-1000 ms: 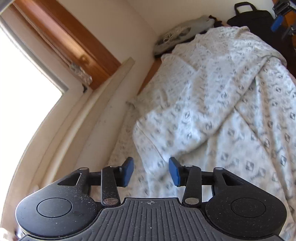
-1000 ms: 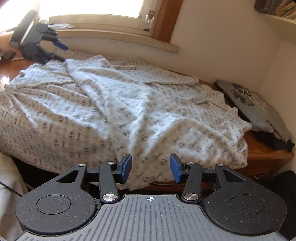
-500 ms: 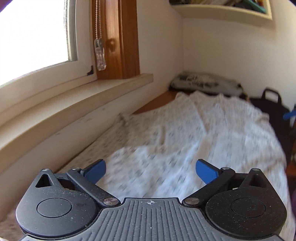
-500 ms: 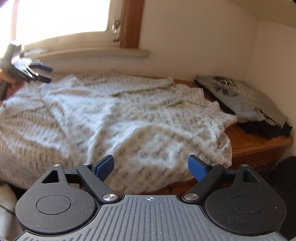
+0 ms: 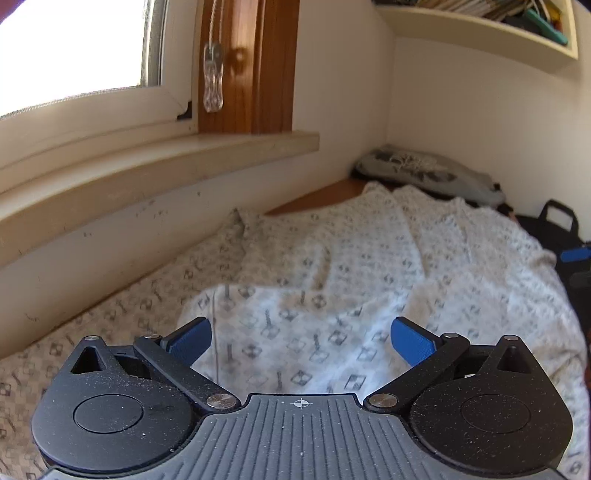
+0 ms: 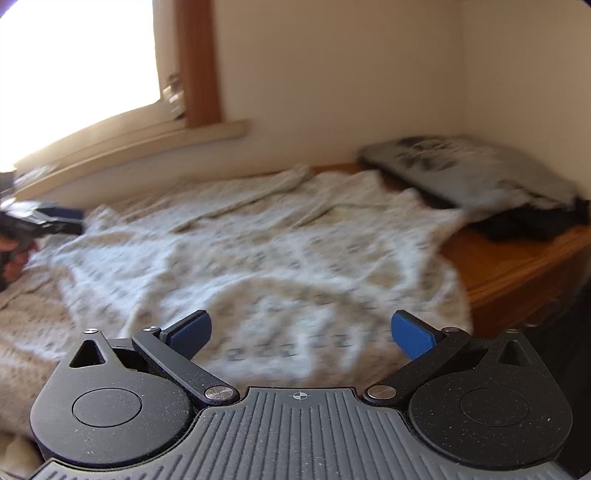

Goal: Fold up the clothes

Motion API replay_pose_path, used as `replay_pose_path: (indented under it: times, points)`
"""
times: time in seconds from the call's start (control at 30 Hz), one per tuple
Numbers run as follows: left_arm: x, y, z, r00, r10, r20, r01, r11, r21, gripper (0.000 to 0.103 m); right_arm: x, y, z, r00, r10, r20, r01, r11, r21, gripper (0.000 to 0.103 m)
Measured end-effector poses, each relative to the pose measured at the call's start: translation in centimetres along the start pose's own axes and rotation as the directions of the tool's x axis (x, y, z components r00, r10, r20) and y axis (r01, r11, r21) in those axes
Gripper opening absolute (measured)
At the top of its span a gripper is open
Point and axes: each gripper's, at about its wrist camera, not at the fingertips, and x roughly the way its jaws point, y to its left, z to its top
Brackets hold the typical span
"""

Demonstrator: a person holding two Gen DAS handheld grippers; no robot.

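A pale patterned garment point(image 5: 332, 295) lies crumpled and spread over the wooden surface, one layer folded over itself near the front; the right wrist view shows it point(image 6: 277, 258) blurred. My left gripper point(image 5: 301, 339) hovers just above its near fold, open, nothing between the blue pads. My right gripper point(image 6: 301, 336) hangs over the garment's near edge with its jaws opening wide and nothing between them. From the right wrist view, the left gripper point(image 6: 44, 221) sits at the garment's far left, held by a hand point(image 6: 11, 258).
A folded grey printed shirt point(image 6: 472, 173) lies on dark clothes in the far corner. Bare wooden tabletop point(image 6: 517, 266) shows to its right. A window sill point(image 5: 147, 166) and wall run along the garment's far side. A black bag point(image 5: 554, 229) stands beyond the table; a shelf point(image 5: 480, 29) hangs above.
Both grippers went from half closed to wide open. The left view rolled upright and shifted along the sill. The right gripper moved rightward, nearer the garment's edge.
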Motion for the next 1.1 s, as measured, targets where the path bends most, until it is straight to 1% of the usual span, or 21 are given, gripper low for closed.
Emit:
replay_pose_path:
  times: [0.1,0.17,0.23,0.3,0.4,0.53,0.8,1.0,1.03,1.1]
  points:
    - [0.7,0.0,-0.1,0.999,0.010,-0.052,-0.010,1.000,-0.003,0.103,0.9,1.5,0.3,0.999,0.031,0.007,-0.031,0.998,-0.054,0.102]
    - [1.1,-0.1,-0.1,0.997,0.017,-0.073,-0.017,1.000,0.000,0.103,1.7,2.1,0.4,0.999,0.034,0.021,-0.033,0.997,-0.066,0.097]
    - [1.2,-0.2,-0.2,0.996,0.024,-0.082,-0.024,1.000,0.010,0.103,2.5,2.4,0.6,0.999,0.037,0.032,-0.035,0.997,-0.063,0.094]
    - [1.3,-0.4,-0.2,0.996,0.034,-0.088,-0.032,0.999,0.022,0.103,3.2,2.3,0.4,0.999,0.002,0.035,0.000,0.998,-0.067,0.094]
    - [1.4,-0.6,-0.3,0.995,0.041,-0.096,-0.038,0.999,0.034,0.103,3.8,0.9,-0.1,0.998,-0.048,0.043,0.049,0.998,-0.033,0.094]
    - [1.5,-0.5,-0.2,0.994,0.039,-0.098,-0.036,0.999,0.032,0.103,3.8,0.0,-0.4,0.997,-0.063,0.046,0.064,0.998,-0.026,0.096]
    - [1.6,-0.5,-0.2,0.994,0.037,-0.100,-0.034,0.999,0.031,0.103,3.9,0.2,-0.7,0.996,-0.075,0.048,0.077,0.996,-0.035,0.103]
    - [1.6,-0.4,-0.1,0.995,0.035,-0.099,-0.032,0.999,0.029,0.103,3.9,0.3,-0.5,0.996,-0.086,0.034,0.087,0.996,-0.030,0.103]
    - [1.4,-0.2,-0.1,0.996,0.028,-0.089,-0.027,0.999,0.018,0.103,3.9,0.3,-0.5,0.996,-0.089,0.033,0.090,0.996,-0.029,0.103]
    - [0.2,1.0,-0.1,1.000,0.008,-0.027,-0.009,0.999,-0.040,0.103,3.9,0.3,-0.5,0.995,-0.091,0.034,0.092,0.995,-0.027,0.103]
